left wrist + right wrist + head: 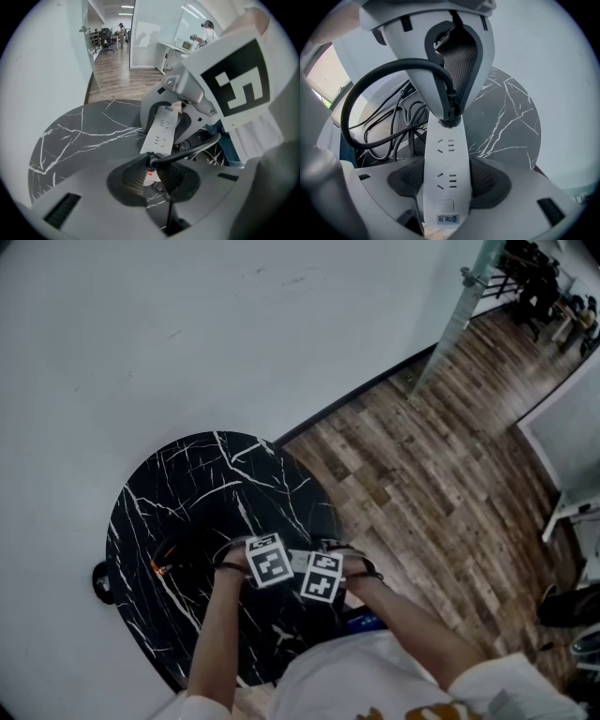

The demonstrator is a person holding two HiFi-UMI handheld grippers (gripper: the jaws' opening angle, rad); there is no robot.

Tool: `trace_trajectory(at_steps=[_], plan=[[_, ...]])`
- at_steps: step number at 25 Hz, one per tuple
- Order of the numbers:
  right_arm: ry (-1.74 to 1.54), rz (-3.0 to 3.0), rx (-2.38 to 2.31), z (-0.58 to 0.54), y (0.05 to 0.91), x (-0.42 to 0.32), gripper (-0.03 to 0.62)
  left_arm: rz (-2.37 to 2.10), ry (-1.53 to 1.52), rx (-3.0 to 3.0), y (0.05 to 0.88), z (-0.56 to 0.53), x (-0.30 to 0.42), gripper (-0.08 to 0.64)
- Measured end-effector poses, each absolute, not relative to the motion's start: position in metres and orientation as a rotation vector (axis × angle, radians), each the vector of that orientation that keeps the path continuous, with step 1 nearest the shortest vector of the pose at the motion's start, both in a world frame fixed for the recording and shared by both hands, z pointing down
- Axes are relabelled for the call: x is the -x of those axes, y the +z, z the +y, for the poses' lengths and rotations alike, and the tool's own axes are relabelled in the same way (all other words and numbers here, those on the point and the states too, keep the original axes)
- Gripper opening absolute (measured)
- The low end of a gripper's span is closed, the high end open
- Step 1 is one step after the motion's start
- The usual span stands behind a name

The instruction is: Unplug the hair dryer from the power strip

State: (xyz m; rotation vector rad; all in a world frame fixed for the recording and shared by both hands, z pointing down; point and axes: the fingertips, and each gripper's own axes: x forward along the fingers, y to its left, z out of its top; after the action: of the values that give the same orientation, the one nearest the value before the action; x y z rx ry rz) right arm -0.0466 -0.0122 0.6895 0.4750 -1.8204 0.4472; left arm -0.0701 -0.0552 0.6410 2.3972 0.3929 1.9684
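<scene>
A white power strip (444, 159) lies on the black marble table (187, 484), near its front edge. My right gripper (446, 182) is shut on the strip's near end, a pad pressed against each long side. The hair dryer's black plug (449, 117) sits in the strip's far socket. My left gripper (151, 173) comes down from above and is shut on the plug (153, 161). The black cord (370, 98) loops away from the plug towards a heap of cables. In the head view both marker cubes stand side by side, left gripper (269, 561) next to right gripper (322, 576). No hair dryer body is clearly visible.
A tangle of black cables (401, 119) lies on the table beside the strip. A small red light (149, 174) glows on the strip under the plug. The round table stands against a white wall (187, 334), with wood floor (422, 456) to its right.
</scene>
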Motion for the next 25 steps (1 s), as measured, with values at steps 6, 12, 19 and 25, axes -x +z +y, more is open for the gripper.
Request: trace_trajectory(at_steps=[6,12,19,25], plan=[[0.462,-1.814,-0.487,-0.014,0.690,0.048,0.268,0.455,1.949,-2.384,0.637,-0.051,0.066,0.057],[0.466,-1.803,-0.476,-0.012,0.689,0.048,0.268,0.301,2.071,-2.504,0.643,-0.045,0.078,0.052],[0.458,-1.791,-0.469,-0.012,0.690,0.047,0.268,0.227,2.063,-2.532,0.646,-0.046,0.079,0.051],[0.457,-1.792,-0.466,-0.013,0.689,0.048,0.268,0.405,1.955,-2.329,0.641,-0.049,0.074,0.054]])
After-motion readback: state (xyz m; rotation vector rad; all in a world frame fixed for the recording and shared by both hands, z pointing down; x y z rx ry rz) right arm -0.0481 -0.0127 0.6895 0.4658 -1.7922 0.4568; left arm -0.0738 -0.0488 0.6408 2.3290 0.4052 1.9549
